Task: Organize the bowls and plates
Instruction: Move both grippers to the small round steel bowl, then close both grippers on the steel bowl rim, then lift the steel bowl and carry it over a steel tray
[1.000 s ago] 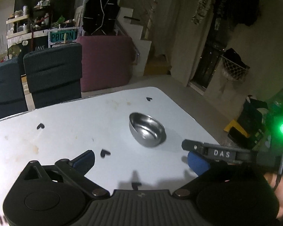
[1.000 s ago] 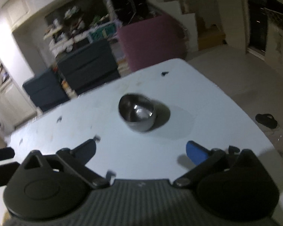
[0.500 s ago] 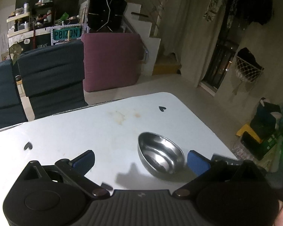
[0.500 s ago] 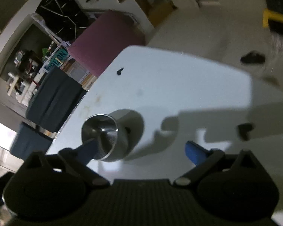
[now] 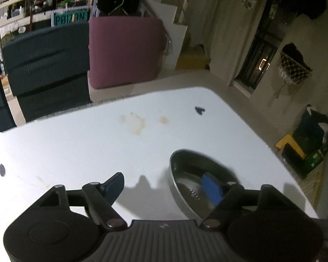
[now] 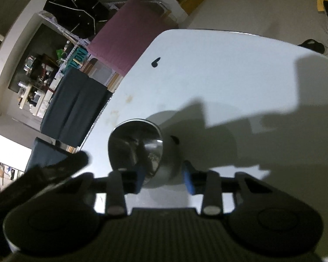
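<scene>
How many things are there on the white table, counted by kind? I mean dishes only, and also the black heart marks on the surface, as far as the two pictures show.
Steel bowl: 1
Plates: 0 in view
Black heart marks: 2 in the left wrist view, on the white table
Total: 3
Both grippers' jaws are closing; the right gripper has the bowl's wall between them, the left gripper only one finger inside the bowl.

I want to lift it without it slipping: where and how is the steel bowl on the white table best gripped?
Pinch the steel bowl at its thin rim, one pad inside and one outside, coming from above at the near side. Its rounded, shiny wall would likely slip from a grip across the body. It sits upright on the table, rim exposed.
</scene>
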Demonstrator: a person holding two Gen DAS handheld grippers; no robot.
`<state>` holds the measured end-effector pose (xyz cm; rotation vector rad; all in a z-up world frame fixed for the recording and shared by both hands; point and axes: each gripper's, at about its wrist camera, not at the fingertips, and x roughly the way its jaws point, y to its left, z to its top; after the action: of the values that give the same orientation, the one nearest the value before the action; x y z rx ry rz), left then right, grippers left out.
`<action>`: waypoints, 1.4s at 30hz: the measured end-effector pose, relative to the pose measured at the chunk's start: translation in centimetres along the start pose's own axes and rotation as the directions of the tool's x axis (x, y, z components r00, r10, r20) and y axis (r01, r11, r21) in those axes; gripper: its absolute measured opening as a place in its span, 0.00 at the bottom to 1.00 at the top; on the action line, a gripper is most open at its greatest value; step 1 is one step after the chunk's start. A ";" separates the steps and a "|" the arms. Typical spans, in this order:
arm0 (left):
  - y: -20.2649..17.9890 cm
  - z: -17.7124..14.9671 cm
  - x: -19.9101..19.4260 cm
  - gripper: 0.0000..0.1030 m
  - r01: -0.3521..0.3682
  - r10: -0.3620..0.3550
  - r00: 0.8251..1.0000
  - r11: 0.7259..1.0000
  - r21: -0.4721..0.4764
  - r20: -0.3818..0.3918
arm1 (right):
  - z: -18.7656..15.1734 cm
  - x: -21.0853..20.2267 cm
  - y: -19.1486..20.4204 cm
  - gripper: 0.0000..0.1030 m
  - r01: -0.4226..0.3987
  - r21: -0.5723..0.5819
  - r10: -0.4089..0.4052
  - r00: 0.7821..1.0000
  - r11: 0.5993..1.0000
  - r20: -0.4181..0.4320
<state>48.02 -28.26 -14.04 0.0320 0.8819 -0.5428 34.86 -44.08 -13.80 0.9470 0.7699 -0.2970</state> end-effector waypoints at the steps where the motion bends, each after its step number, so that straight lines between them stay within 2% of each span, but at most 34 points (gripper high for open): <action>1: 0.0 -0.1 0.4 0.71 -0.003 0.003 1.000 1.000 0.002 -0.007 | -0.1 0.1 0.1 0.33 0.000 -0.009 0.000 1.000 1.000 -0.005; 10: 0.5 -0.2 0.4 0.59 -0.023 0.023 1.000 1.000 0.015 -0.001 | 0.1 -0.3 0.5 0.24 0.024 -0.100 -0.023 1.000 0.995 0.016; 15: 0.7 -0.3 0.3 0.50 -0.024 0.024 1.000 1.000 0.016 -0.005 | 0.2 -0.4 0.5 0.14 0.038 -0.156 -0.034 0.999 0.987 0.029; 18: 0.5 -0.7 0.5 0.37 -0.029 0.030 0.999 0.999 0.026 -0.028 | 0.2 -0.7 0.6 0.08 0.046 -0.207 -0.040 0.999 0.977 0.033; 19: 0.4 -0.9 0.5 0.26 -0.035 0.036 0.999 0.999 0.031 -0.039 | 0.2 -0.8 0.7 0.07 0.047 -0.226 -0.040 0.999 0.973 0.034; 20: 0.3 -1.1 0.5 0.19 -0.036 0.038 0.998 0.999 0.037 -0.046 | 0.2 -0.8 0.7 0.07 0.045 -0.238 -0.038 0.999 0.970 0.034; 23: 0.1 -1.6 0.3 0.12 -0.025 0.028 0.998 0.999 0.047 -0.059 | 0.4 -0.6 0.6 0.07 0.044 -0.233 -0.036 0.999 0.971 0.037; 30: 0.8 -2.6 -1.3 0.10 -0.034 0.036 0.998 0.999 0.038 -0.057 | 0.1 -0.9 0.8 0.07 0.016 -0.275 -0.007 0.999 0.961 0.035; 42: 1.1 -4.8 -10.0 0.11 -0.068 0.068 0.998 0.993 0.100 0.003 | -1.6 -4.5 2.9 0.07 -0.093 -0.375 0.098 0.995 0.922 -0.006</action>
<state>39.98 -21.71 -9.91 0.1529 0.8509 -0.5226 32.56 -41.54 -9.42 0.6164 0.7339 -0.0642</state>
